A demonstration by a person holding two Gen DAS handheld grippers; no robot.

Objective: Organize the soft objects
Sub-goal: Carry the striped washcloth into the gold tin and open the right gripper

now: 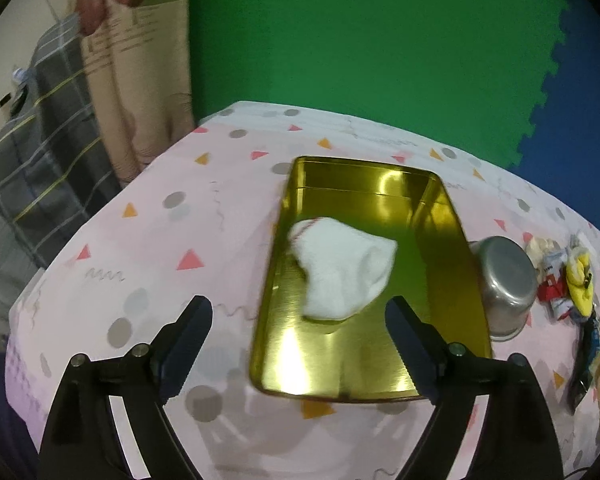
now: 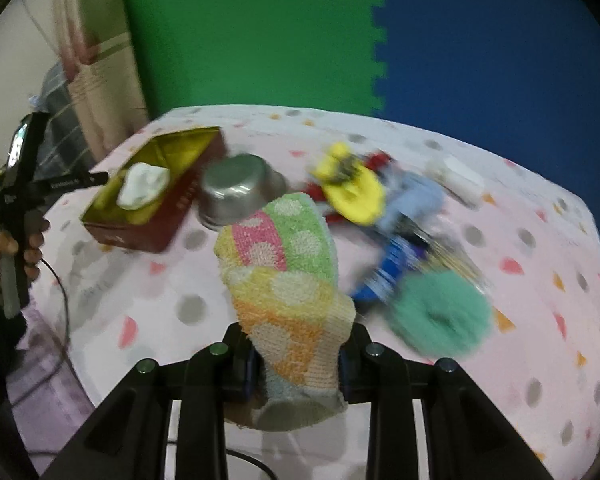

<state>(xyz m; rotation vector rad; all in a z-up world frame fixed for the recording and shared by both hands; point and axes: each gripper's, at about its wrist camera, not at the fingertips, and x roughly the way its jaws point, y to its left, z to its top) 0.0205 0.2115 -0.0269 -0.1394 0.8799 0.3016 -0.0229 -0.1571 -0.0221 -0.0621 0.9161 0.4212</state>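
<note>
Nearest in the right wrist view, a pastel polka-dot sock [image 2: 288, 280] is seen pinched at its cuff between the closed jaws of the right gripper [image 2: 298, 364], its foot standing up and away from the fingers. Beyond it, on the patterned tablecloth [image 2: 148, 304], a green scrunchie [image 2: 440, 316] lies to the right, near a loose heap in which a blue item [image 2: 396, 264], a pale-blue cloth [image 2: 416, 200] and a yellow sock [image 2: 352, 188] are blurred together; what touches what there cannot be told. An overturned steel bowl [image 2: 236, 196] is shown just beside the gold tin [image 2: 140, 232].

In the left wrist view, the left gripper [image 1: 300, 344] is shown with its jaws spread wide and empty, above the near end of the tin. A white sock [image 1: 340, 268] lies inside the tin, on its floor, free of the fingers.

The step in hand is judged to be the carrying of the polka-dot sock to the tin, one sock being already stowed. The next move would call for the right gripper to be brought leftward over the tin, past the bowl, and opened only once the sock hangs within the walls.
</note>
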